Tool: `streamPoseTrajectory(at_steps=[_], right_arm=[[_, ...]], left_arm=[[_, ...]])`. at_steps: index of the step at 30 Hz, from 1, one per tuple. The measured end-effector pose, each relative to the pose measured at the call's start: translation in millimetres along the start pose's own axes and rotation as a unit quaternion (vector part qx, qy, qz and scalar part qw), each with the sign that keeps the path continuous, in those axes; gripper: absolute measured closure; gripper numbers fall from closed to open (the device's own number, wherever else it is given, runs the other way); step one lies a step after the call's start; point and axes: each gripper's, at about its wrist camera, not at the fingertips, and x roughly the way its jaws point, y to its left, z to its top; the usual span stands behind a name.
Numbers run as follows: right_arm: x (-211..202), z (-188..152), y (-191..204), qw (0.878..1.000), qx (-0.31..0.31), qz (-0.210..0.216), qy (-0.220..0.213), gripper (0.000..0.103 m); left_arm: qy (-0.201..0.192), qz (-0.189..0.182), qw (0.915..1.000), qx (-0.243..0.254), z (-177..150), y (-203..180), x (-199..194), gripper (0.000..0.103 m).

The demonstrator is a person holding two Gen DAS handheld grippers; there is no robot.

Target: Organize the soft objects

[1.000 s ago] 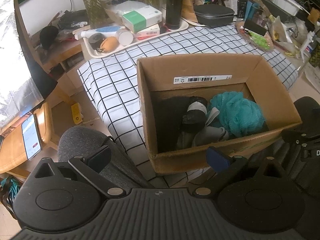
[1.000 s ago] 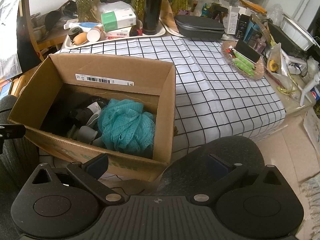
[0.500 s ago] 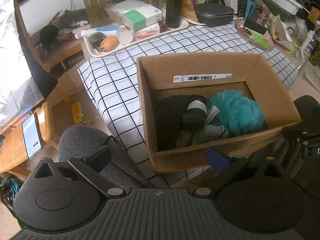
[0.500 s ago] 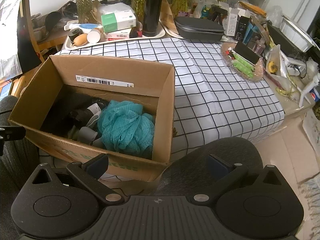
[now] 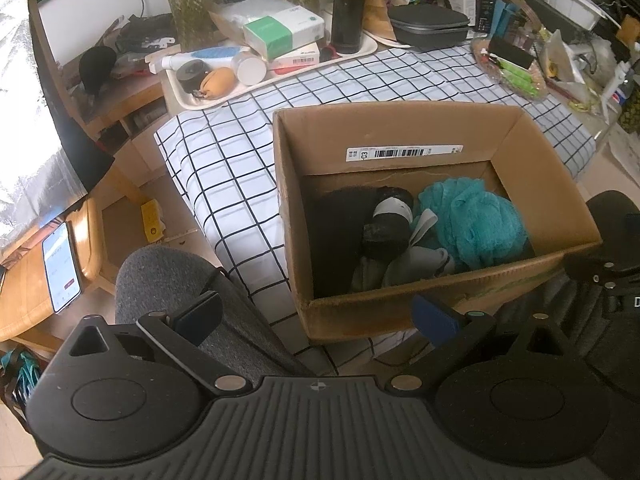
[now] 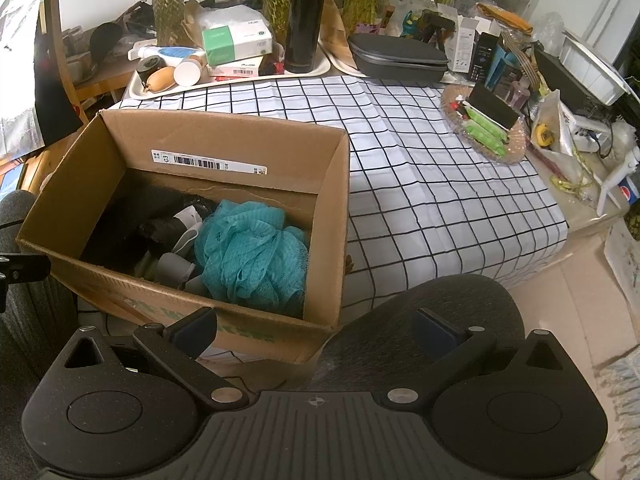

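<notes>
An open cardboard box (image 5: 384, 128) (image 6: 340, 208) stands at the near edge of the checked table. Inside lie a teal mesh bath pouf (image 5: 476, 220) (image 6: 248, 256), a black cloth (image 5: 340, 220), a rolled black-and-white sock (image 5: 390, 220) and grey socks (image 5: 404, 268) (image 6: 172, 266). My left gripper (image 5: 316, 316) is open and empty, held just in front of the box's near wall. My right gripper (image 6: 316, 330) is open and empty, in front of the box's near right corner.
The checked tablecloth (image 6: 432, 184) spreads right of the box. A tray (image 5: 192, 100) with bottles and boxes, a black flask (image 6: 304, 20) and a grey case (image 6: 396, 58) stand at the back. A glass dish (image 6: 488, 132) sits right. Grey-clad knees (image 5: 168, 276) (image 6: 440, 308) lie below.
Both grippers have drifted back slightly from the box. Nothing in the box has moved.
</notes>
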Motion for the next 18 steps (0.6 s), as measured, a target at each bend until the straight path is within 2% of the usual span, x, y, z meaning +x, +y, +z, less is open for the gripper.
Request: streamPoseTrajectory(at_steps=[18], right_arm=[[0.6, -1.3, -0.1, 1.000, 0.000, 0.001, 0.000, 0.000]], left_arm=[[-0.002, -0.007, 0.9999, -0.008, 0.3, 2.0, -3.3, 0.000]])
